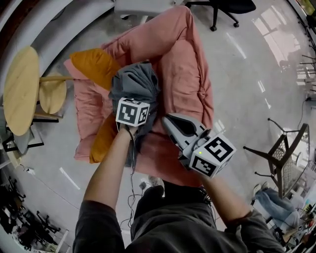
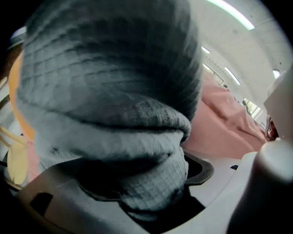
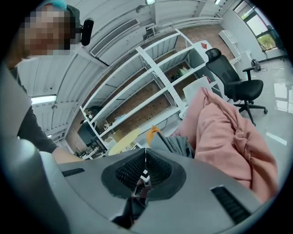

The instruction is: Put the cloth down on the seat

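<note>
The pale glossy floor (image 1: 247, 74) spreads all round below both grippers. On it, directly ahead of and beneath them, stands the seat (image 1: 182, 64), a big slumped pink lounger whose padded back runs away from the jaws and whose front edge lies under the person's wrists. Well out to the left of the left gripper (image 1: 133, 101) is a round wooden table (image 1: 19, 89). Far beyond the seat, past the reach of either gripper, is a black office chair (image 1: 222, 7). An orange cushion (image 1: 94, 64) lies on the seat just left of and ahead of the left gripper.

The grey cloth (image 1: 136, 81) is heaped on the pink seat right at the left gripper's tip, spilling forward from it and touching the cushion's edge. In the left gripper view it fills nearly everything ahead of the jaws, and a thick waffle-knit fold (image 2: 151, 183) hangs down into the gap between them. Those jaws stand wide around that fold, and the cloth's bulk rests on the seat.

The right gripper (image 1: 170, 123) is just right of the cloth and apart from it, angled toward the seat. Its jaws are closed together, ribbed pads (image 3: 137, 169) meeting with nothing between them. From there the cloth shows as a small grey bunch (image 3: 176, 144) ahead and slightly right, against the pink.
</note>
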{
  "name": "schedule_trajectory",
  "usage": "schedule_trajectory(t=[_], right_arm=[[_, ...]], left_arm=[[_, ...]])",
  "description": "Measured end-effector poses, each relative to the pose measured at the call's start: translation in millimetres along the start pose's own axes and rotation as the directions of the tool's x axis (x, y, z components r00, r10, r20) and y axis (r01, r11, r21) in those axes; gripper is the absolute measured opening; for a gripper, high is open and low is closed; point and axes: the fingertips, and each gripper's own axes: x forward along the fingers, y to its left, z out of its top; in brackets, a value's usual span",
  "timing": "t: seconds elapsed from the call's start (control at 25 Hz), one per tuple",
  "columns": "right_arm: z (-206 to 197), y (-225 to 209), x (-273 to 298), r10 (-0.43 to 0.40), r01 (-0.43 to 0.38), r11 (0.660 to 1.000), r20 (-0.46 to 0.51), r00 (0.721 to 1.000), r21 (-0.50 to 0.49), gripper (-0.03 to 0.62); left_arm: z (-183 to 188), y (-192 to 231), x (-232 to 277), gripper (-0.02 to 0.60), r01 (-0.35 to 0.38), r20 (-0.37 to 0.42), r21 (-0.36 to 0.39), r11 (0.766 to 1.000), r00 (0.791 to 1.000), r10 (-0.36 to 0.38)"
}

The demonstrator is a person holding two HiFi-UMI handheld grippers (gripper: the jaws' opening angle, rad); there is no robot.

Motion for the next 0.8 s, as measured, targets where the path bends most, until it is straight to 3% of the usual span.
schedule_trajectory(t=[0.2, 0.44, 0.64, 0.8], right_arm=[[-3, -7, 9, -0.005, 0.005, 1.0, -0.01, 1.0, 0.017, 0.014], [-4, -6, 9, -0.007, 0.007, 1.0, -0.014, 1.0, 0.026, 0.014], [9, 9, -2, 0.001, -0.001, 1.0, 0.001, 1.0, 0.006, 0.014], [24, 29, -19, 0.017, -0.016, 1.0, 0.021, 1.0, -0.02, 0.014]], left_arm=[[-8, 0, -5, 0.432, -0.054, 0.035, 0.056, 0.997, 0.998, 0.052], [-2, -9, -38, 0.433, -0.058, 0.113, 0.037, 0.998, 0.992, 0.054], [17, -38, -91, 0.429, -0.04, 0.227, 0.055, 0.998, 0.974, 0.027], [30, -72, -146, 0.226, -0.027, 0.333, 0.077, 0.997, 0.943, 0.0]])
